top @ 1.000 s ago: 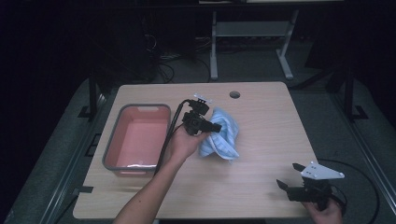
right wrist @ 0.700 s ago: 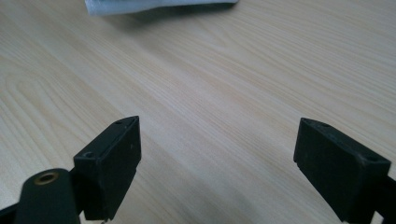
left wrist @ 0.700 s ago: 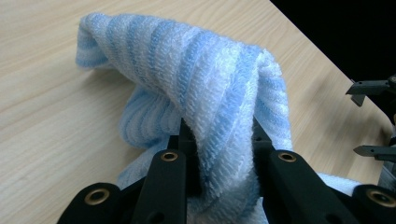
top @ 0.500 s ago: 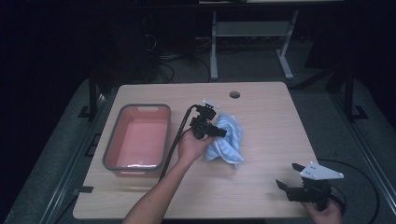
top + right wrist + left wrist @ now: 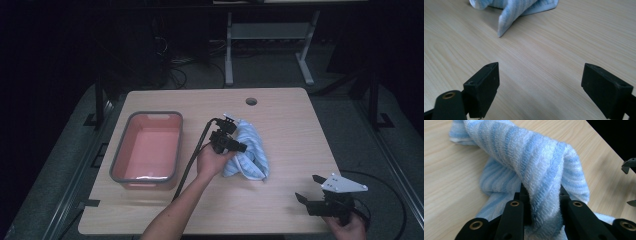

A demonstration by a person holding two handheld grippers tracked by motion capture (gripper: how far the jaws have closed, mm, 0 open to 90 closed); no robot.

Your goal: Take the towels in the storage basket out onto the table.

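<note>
towel: light blue with white stripes, the bands running lengthwise along the looped terry folds
tub: salmon pink inside, with a grey rim all round
table: pale wood grain, beige, with fine darker lines; one dark round hole near the far edge
left gripper: black, with brass-coloured rivets on the jaws and a black cable
right gripper: black, topped with a pale grey three-cornered plate
floor: dark grey
</note>
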